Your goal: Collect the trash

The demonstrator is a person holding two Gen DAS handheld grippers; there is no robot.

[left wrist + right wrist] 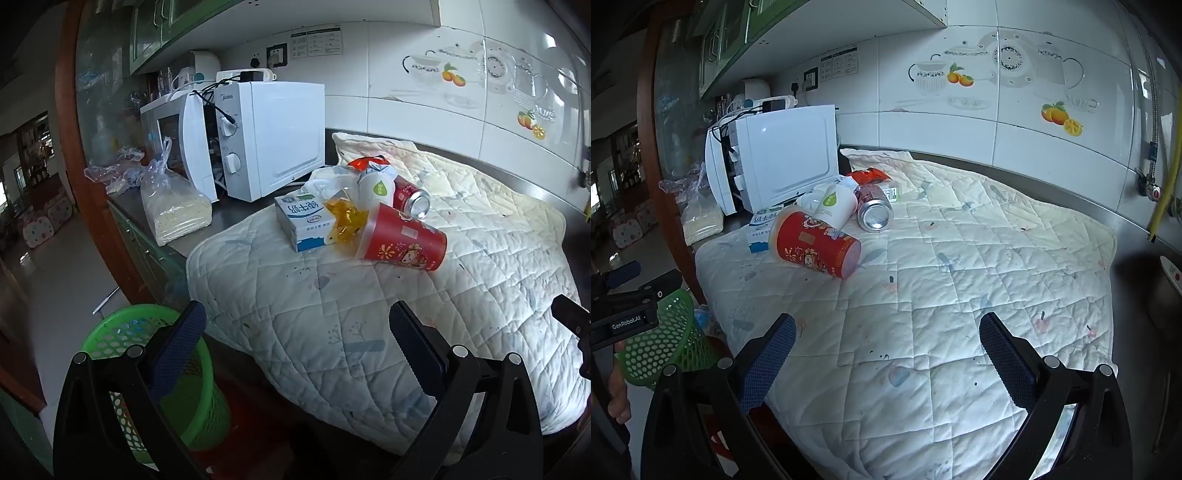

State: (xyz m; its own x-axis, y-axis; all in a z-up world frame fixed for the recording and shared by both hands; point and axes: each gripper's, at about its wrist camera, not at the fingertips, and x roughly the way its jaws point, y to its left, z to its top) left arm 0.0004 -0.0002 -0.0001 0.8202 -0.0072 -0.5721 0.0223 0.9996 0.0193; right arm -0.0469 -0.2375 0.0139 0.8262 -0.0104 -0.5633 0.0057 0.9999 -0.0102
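Quilted white mat point(942, 295), toppled red paper cup point(816, 249), aluminium can point(875, 214), both grippers' fingers apart, empty.

The right tool point(886, 354) hangs spread (nothing between) over the quilt point(960, 295), red cup point(816, 247) ahead.

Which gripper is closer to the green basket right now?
Left. The left gripper hangs open right beside and above the green basket, at the counter's edge. The right gripper, also open, is over the quilted mat, farther to the basket's right.
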